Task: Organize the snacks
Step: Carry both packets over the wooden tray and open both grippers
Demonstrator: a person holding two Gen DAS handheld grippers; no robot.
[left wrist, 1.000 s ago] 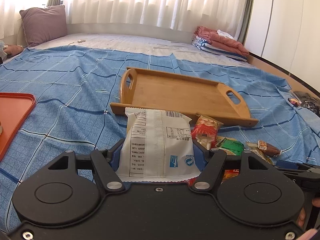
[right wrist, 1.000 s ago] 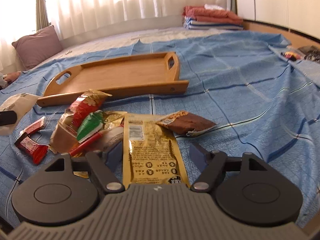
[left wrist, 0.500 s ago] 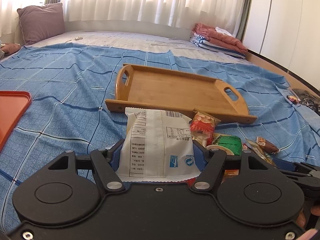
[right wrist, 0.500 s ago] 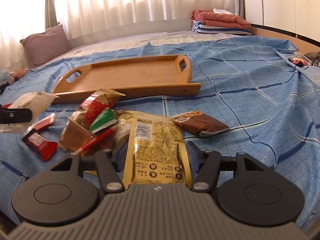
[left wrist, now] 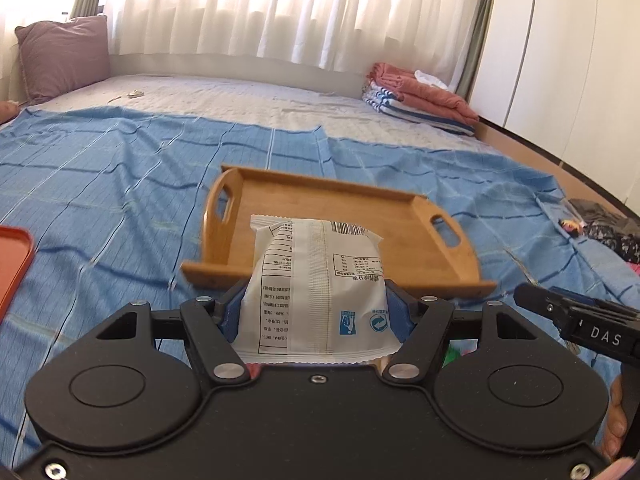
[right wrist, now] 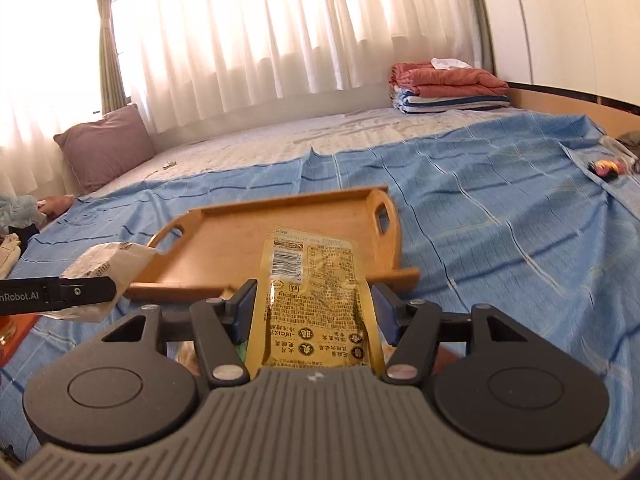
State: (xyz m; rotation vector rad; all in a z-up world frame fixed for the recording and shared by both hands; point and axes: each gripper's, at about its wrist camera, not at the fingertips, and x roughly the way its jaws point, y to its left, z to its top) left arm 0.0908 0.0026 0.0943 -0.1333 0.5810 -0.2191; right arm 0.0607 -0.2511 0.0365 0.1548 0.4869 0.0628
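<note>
Two packets are lifted: our left gripper (left wrist: 316, 312) clamps a white packet (left wrist: 320, 284), our right gripper (right wrist: 312, 312) a gold pouch (right wrist: 316, 304), both above the near edge of the bare wooden tray (left wrist: 344, 204); nothing sorted yet.

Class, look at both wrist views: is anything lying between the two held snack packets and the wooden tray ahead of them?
Nothing visible does. The white packet in the left gripper and the gold packet in the right gripper both face the wooden tray, whose visible floor is bare.
</note>
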